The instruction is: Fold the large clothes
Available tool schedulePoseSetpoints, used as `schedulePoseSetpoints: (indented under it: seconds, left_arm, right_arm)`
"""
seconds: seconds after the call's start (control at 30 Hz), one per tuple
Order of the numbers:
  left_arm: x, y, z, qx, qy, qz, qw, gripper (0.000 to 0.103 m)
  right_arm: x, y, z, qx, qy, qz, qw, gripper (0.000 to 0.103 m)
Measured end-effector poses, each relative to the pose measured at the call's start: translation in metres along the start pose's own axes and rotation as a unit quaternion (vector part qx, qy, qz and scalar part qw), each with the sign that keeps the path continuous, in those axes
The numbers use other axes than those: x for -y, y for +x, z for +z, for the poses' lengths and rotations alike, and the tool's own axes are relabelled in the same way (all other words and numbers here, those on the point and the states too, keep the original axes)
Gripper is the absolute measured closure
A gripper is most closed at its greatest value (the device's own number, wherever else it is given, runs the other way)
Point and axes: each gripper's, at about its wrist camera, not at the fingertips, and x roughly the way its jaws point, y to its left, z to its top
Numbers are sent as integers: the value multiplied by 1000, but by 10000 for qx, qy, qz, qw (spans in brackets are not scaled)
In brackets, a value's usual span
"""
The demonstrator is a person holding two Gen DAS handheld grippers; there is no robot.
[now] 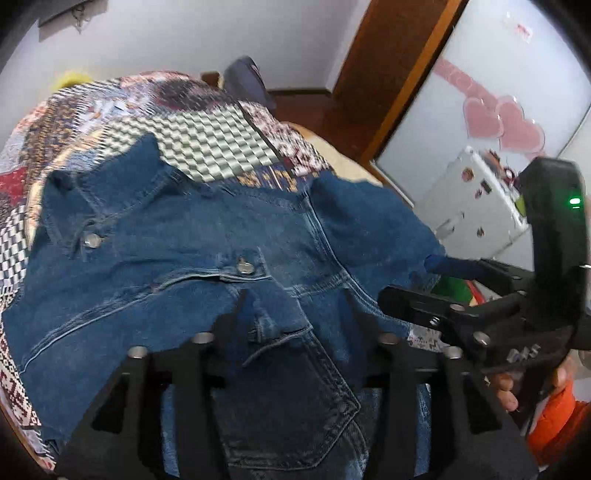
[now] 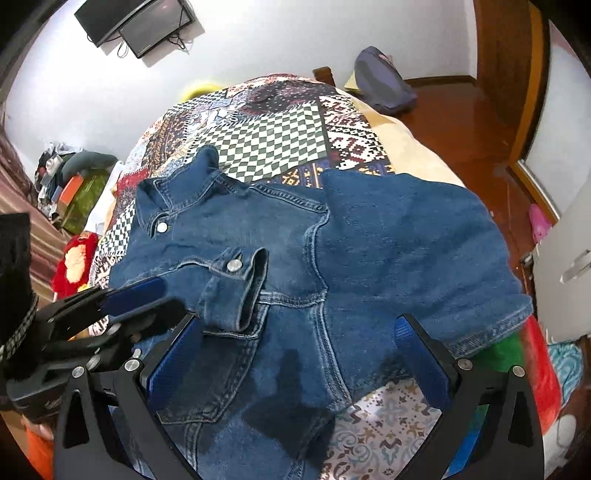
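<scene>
Patchwork quilt (image 2: 295,129) covering the bed, backpack (image 2: 384,88) lying beyond it, monitor (image 2: 147,26) hanging on the wall, pink hearts (image 1: 502,122) decorating the door

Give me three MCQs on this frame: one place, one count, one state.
1. Where does the denim jacket lie?
A. on the wooden floor
B. on the patchwork quilt
C. over a chair back

2. How many metal snap buttons show on it in the right wrist view?
A. two
B. four
C. none

3. How does the right gripper stand?
A. shut on a hanger
B. open, above the jacket
C. shut on a pillow

Answers:
1 B: quilt patches show around the jacket's far and near edges.
2 A: one sits by the collar, one on the cuff.
3 B: its two blue-padded fingers stand wide apart with nothing pinched between them.
</scene>
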Motion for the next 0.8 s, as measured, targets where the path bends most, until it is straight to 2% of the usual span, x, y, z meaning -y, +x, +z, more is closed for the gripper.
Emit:
schedulePoseSetpoints:
  seconds: [0.13,0.2,0.3,0.43,0.5,0.7,0.8]
  left_arm:
    - [-30,-36,0,472,-249,266,9982,33]
    - [-52,-56,-3,710,-375,578,9951,24]
    - [-100,-81,-18,908,-676,1226,9860,19]
    - [-160,-93,-48,763,-1178,1973,9702,19]
    - [-191,-97,-71,603,-1412,2289,9613,19]
    - [-255,-83,-137,98,-2180,2520,9428,19]
    - [-278,-66,-164,-173,-2534,2520,9338,19]
  right_arm:
    - [-15,5,11,-22,-168,176,9997,0]
    - [-25,10,16,-49,-263,304,9992,0]
    - [-41,25,25,-172,-358,506,9979,0]
    - [-55,62,33,-581,-403,622,9956,1]
    - [-58,83,35,-836,-378,594,9940,4]
    - [-56,144,39,-1616,-197,496,9854,21]
    - [-60,158,39,-1684,-192,424,9846,22]
